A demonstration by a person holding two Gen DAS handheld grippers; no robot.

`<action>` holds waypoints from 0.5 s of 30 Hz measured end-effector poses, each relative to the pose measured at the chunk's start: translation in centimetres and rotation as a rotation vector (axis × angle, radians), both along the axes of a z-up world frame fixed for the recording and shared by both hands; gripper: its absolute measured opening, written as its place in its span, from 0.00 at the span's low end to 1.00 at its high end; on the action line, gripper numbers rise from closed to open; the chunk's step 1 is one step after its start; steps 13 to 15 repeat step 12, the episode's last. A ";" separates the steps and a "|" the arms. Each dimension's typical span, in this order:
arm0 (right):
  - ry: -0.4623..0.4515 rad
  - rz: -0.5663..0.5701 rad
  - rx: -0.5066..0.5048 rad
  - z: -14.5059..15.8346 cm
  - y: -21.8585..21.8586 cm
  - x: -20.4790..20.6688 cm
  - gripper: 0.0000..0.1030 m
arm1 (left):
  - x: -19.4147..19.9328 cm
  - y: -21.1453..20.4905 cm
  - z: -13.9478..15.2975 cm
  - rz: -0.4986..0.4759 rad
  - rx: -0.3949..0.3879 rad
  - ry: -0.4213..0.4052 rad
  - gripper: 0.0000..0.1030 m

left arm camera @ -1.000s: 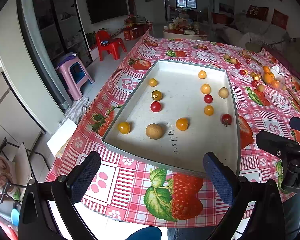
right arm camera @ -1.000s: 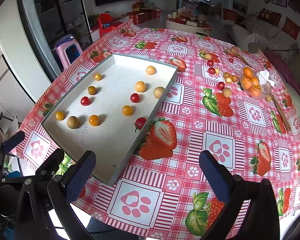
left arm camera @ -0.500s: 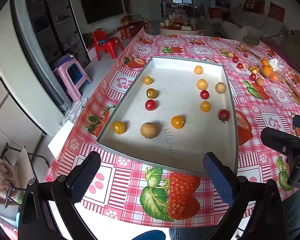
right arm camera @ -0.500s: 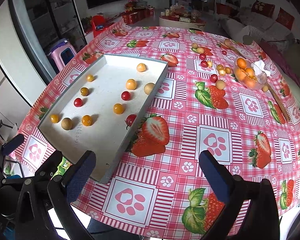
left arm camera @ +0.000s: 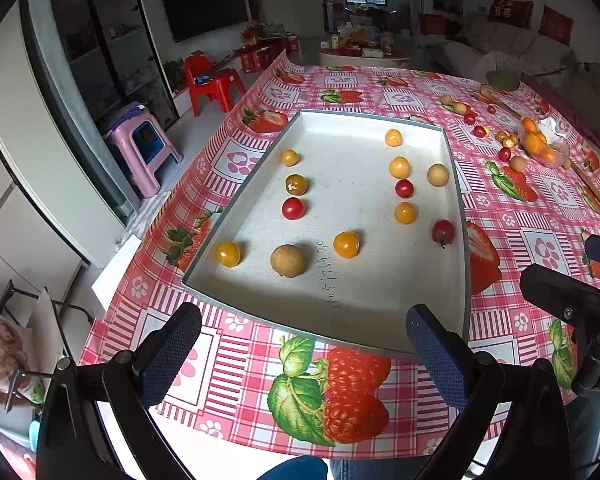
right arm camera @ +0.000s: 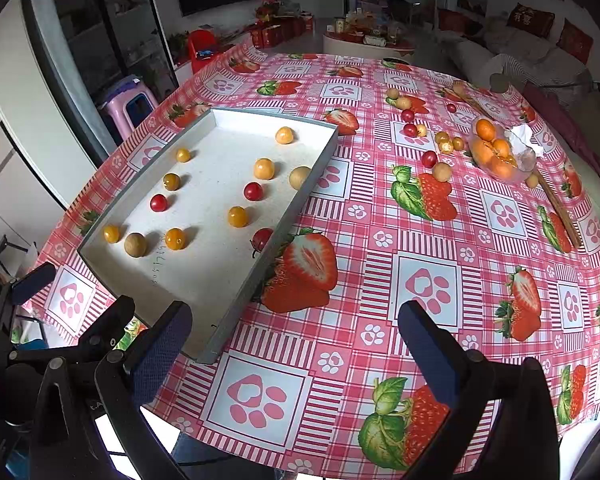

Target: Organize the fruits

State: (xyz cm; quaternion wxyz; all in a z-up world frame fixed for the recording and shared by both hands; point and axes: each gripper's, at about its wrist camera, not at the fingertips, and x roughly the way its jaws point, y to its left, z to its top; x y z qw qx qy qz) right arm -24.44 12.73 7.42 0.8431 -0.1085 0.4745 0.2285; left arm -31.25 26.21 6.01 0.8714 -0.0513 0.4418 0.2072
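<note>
A living-room table under a pink strawberry-print cloth (right arm camera: 384,216) carries the job. The shallow grey tray (left arm camera: 458,216) sits toward the 9 o'clock side of the right wrist view, holding eleven small fruits: yellow, red and brown ones, among them a brown fruit (left arm camera: 288,260) near the front rim. More loose fruits (right arm camera: 430,158) lie on the cloth toward 1 o'clock, beside a clear bowl of oranges (right arm camera: 496,152). Over the past second both cameras have drawn back and risen slightly, so tray and table look smaller; no fruit has shifted. The left gripper (left arm camera: 312,354) hangs short of the tray's near rim, fingers wide apart and empty. The right gripper (right arm camera: 296,354) hovers over bare cloth, likewise spread and empty. Sorting appears partly done, with the next pick unchosen.
</note>
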 end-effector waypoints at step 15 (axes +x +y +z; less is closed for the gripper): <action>0.005 0.037 -0.013 -0.4 0.6 0.4 1.00 | -0.1 0.8 -0.2 0.019 -0.024 -0.017 1.00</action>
